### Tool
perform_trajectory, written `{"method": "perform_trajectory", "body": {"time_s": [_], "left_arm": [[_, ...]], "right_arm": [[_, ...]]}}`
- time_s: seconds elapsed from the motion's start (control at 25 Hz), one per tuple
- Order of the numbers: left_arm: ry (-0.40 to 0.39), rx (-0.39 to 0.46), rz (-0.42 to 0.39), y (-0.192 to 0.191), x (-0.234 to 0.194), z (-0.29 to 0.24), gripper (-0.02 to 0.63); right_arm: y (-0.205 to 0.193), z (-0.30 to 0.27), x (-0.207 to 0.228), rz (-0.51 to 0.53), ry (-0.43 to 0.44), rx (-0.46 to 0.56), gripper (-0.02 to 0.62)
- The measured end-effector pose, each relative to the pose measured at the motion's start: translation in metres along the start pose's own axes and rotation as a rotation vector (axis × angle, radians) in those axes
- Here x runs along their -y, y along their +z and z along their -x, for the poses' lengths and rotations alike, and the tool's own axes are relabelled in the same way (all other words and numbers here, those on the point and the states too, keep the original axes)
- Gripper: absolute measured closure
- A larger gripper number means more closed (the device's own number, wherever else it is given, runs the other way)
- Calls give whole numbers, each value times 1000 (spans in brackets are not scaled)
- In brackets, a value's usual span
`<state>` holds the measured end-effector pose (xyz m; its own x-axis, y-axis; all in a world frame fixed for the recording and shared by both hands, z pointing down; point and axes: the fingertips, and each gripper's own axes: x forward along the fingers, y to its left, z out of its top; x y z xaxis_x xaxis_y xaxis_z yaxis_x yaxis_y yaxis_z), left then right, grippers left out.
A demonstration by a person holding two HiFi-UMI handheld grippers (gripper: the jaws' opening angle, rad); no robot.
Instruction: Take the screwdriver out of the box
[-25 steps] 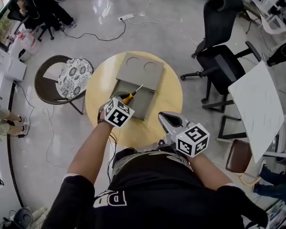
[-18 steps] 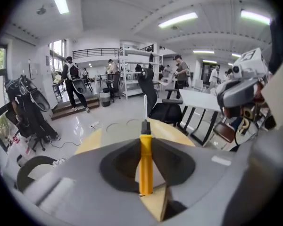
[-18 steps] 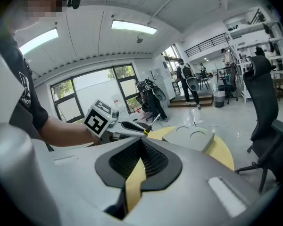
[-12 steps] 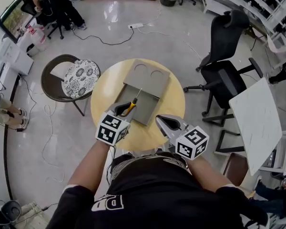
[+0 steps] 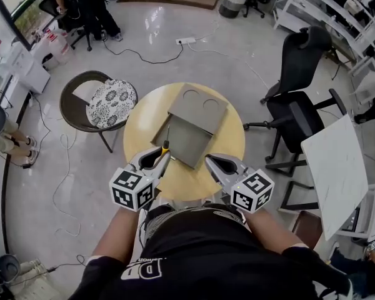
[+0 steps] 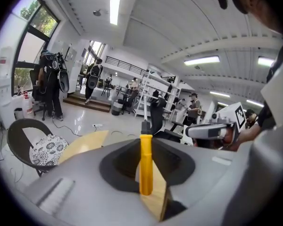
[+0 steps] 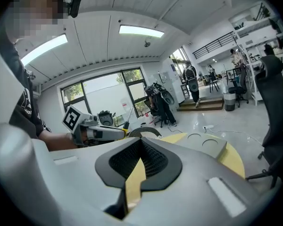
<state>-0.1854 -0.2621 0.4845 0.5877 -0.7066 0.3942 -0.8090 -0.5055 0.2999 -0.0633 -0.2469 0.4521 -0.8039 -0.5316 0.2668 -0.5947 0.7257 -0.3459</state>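
Observation:
An open grey box (image 5: 186, 141) lies on the round yellow table (image 5: 144, 120), its lid (image 5: 199, 108) folded back. My left gripper (image 5: 160, 155) is shut on the yellow-handled screwdriver (image 5: 165, 147), which hangs above the table's near edge, clear of the box. In the left gripper view the screwdriver's handle (image 6: 145, 173) stands upright between the pads of the left gripper (image 6: 145, 147), the shaft pointing up. My right gripper (image 5: 208, 160) hovers at the box's near right corner, its pads together on nothing. The right gripper view shows that right gripper (image 7: 141, 142) and the screwdriver (image 7: 126, 125) to the left.
A chair with a patterned cushion (image 5: 103, 102) stands left of the table. A black office chair (image 5: 297, 99) and a white tabletop (image 5: 337, 161) are on the right. A power strip (image 5: 186, 41) and cables lie on the floor behind.
The left gripper has lifted the screwdriver out of the box, drawn it back toward the near table edge and rolled. The right gripper rose a little.

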Motion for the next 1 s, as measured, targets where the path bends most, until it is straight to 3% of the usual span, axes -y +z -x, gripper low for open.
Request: {"method": "perform_trajectory", "body": {"time_s": [0.32, 1.0], "left_arm": [[20, 39, 12, -5, 9, 22, 471], [4, 32, -7, 3, 12, 14, 471]], "right_arm": [[-5, -8, -1, 59, 3, -38, 597], [-14, -13, 4, 39, -23, -47, 597]]}}
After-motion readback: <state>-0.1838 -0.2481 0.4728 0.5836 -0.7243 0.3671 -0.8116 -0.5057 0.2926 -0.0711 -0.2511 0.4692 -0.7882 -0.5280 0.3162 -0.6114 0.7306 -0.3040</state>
